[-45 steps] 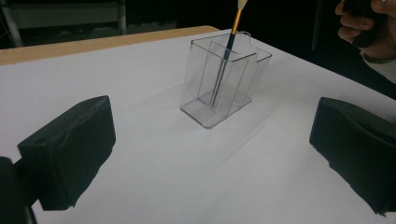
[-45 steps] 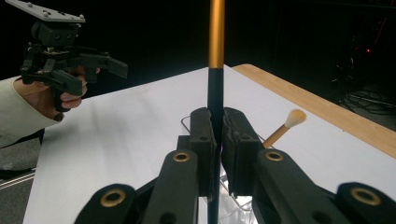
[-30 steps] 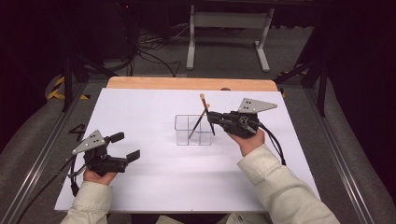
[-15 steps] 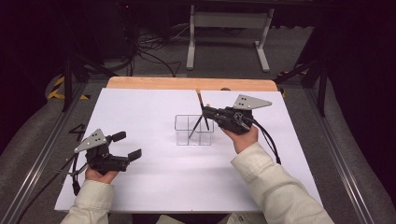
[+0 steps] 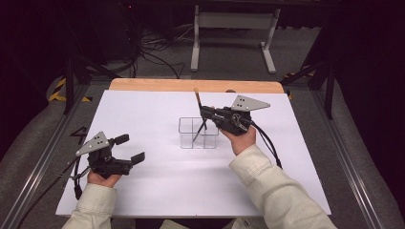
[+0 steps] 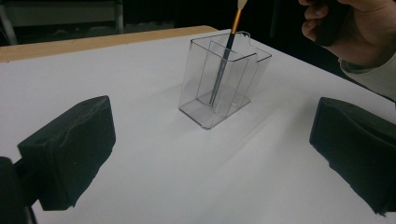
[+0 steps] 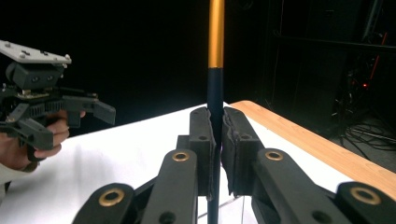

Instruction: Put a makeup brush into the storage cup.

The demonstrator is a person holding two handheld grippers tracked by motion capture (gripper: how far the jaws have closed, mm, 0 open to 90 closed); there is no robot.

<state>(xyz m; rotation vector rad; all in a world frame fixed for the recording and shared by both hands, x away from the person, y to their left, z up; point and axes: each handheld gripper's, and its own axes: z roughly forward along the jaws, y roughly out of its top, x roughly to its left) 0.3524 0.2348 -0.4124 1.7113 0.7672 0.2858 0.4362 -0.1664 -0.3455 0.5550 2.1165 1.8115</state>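
Your right gripper (image 7: 215, 154) pinched the brush (image 7: 215, 56) between closed jaws, its long axis nearly upright, lower end already below the jaws inside the clear holder (image 5: 198, 133) on the table (image 5: 157, 191). Your left gripper (image 5: 125, 149) rested well apart, jaws spread and empty.

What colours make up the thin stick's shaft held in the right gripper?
The thin stick is golden orange above and dark navy-black below, clearest in the right gripper view.
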